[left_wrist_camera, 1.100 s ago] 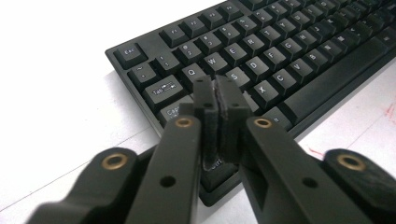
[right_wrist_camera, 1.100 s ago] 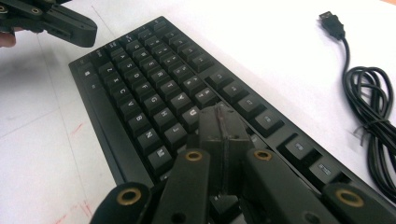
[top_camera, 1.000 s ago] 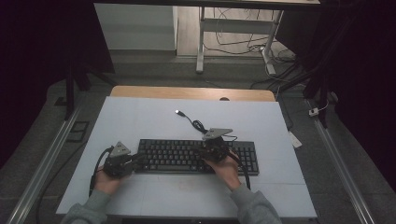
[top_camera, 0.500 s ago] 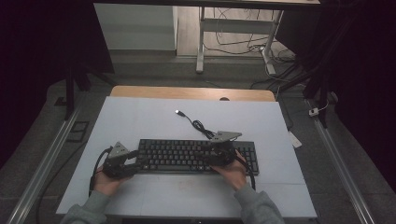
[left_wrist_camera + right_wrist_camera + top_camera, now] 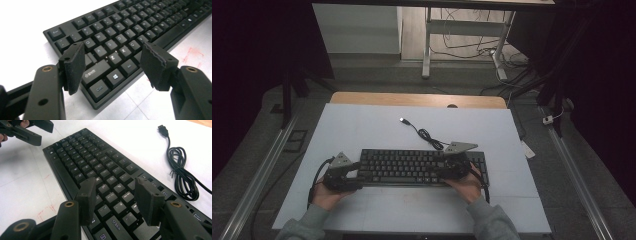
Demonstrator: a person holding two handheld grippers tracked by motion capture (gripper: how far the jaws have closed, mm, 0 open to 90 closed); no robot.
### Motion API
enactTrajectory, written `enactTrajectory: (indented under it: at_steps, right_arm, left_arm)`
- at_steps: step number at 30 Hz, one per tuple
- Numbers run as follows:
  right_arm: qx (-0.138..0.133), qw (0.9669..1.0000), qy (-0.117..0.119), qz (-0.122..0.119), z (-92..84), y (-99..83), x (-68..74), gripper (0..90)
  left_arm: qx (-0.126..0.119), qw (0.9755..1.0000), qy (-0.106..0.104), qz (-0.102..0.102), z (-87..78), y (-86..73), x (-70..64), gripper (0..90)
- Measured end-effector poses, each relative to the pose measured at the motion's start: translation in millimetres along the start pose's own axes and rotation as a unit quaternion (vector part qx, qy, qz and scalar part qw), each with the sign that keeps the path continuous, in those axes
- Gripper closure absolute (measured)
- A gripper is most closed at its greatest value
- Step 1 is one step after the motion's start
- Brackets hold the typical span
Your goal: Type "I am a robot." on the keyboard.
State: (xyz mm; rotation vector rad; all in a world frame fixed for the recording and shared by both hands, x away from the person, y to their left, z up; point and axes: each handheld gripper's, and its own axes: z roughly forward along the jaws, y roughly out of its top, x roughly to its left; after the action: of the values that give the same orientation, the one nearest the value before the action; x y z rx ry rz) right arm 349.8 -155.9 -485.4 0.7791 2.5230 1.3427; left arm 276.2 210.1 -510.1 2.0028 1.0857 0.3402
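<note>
High view: keyboard lay flat in the lower centre of the frame on the white table, long axis running left to right. Left gripper sat at the keyboard's left end, pointing rightward along that axis. Right gripper hovered over the right-hand keys, short of the right end. Cable trailed up toward the upper middle, plug end loose on the table. Both sets of jaws had just been opening, parted, gripping nothing.

Left gripper view: pads stood spread wide, released. Lower-left corner of the keyboard sat right below and between them, with no pad pressing on it. Long axis ran away toward the upper right of the frame. Judged the nearer hand for that end, already lined up with the short edge.

Right gripper view: pads likewise apart, nothing clamped. Keyboard stretched from the bottom centre toward the upper left, keys straight beneath the jaws. Left gripper showed far off in the upper left corner, beyond the far end. Coiled cable lay to the right, clear of the jaws. Any fresh grasp here would seemingly want this hand carried out to its own short edge first.
</note>
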Motion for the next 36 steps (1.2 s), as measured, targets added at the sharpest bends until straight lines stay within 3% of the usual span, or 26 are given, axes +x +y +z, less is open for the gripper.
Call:
enactTrajectory:
  at_steps: [18,29,36]
  right_arm:
    - [-0.009,0.9999,-0.009,0.005,-12.9,-7.0,-3.0,51.9]
    - [-0.008,0.9998,-0.015,0.011,-19.1,-12.8,-5.8,51.7]
    - [-0.009,0.9997,-0.016,0.015,-21.5,-15.6,-5.6,51.5]
  left_arm:
    - [0.005,0.9987,-0.032,0.038,6.0,20.7,-14.6,40.5]
    - [0.028,0.9964,-0.060,0.052,19.0,32.4,-21.3,43.0]
    - [0.039,0.9949,-0.067,0.065,27.4,32.7,-27.8,48.3]
